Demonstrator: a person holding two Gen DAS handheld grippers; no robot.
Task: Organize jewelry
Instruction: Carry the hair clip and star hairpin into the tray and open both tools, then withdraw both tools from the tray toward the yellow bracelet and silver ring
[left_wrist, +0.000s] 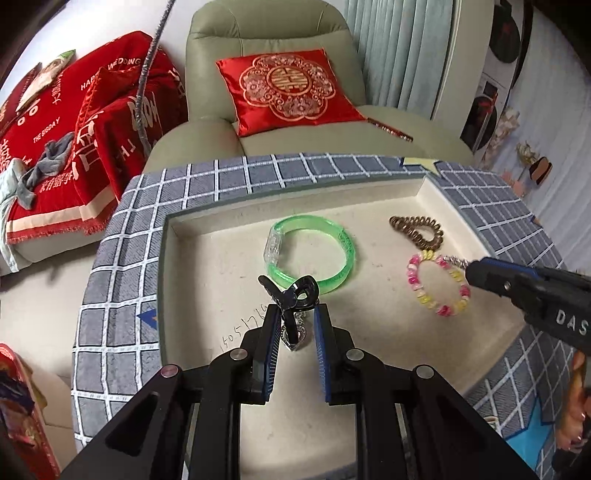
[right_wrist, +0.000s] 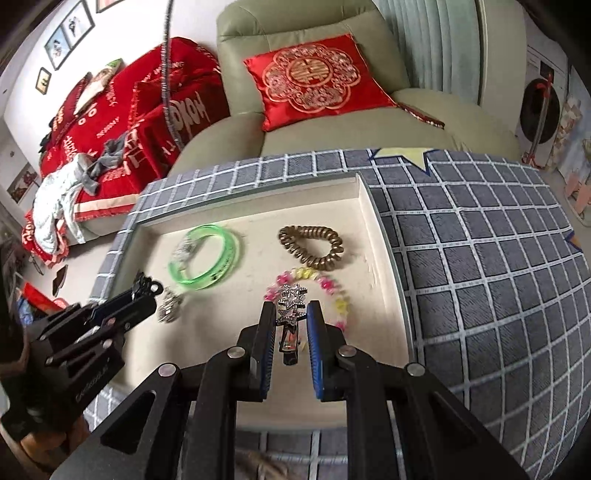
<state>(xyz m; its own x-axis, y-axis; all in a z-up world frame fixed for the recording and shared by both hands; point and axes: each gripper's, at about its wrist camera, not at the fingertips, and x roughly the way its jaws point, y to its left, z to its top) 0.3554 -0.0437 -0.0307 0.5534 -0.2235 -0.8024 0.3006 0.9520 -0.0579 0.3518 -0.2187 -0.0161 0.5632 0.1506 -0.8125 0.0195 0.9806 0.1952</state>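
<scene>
A shallow cream tray (left_wrist: 221, 266) (right_wrist: 354, 206) lies on a grey checked cloth. In it are a green bangle (left_wrist: 314, 254) (right_wrist: 207, 258), a bronze spiral hair tie (left_wrist: 415, 229) (right_wrist: 314, 245) and a pink-and-yellow bead bracelet (left_wrist: 439, 282) (right_wrist: 332, 286). My left gripper (left_wrist: 295, 314) (right_wrist: 147, 295) is shut on a black clip with a rhinestone heart charm (left_wrist: 293, 306) (right_wrist: 168, 306), held above the tray's near left. My right gripper (right_wrist: 291, 310) (left_wrist: 469, 269) is shut on a rhinestone star hair clip (right_wrist: 291, 306), held over the bead bracelet.
The grey checked cloth (right_wrist: 480, 277) covers the surface around the tray. A green armchair (left_wrist: 273, 37) with a red cushion (left_wrist: 288, 88) stands behind. A red blanket (left_wrist: 55, 147) lies at the left.
</scene>
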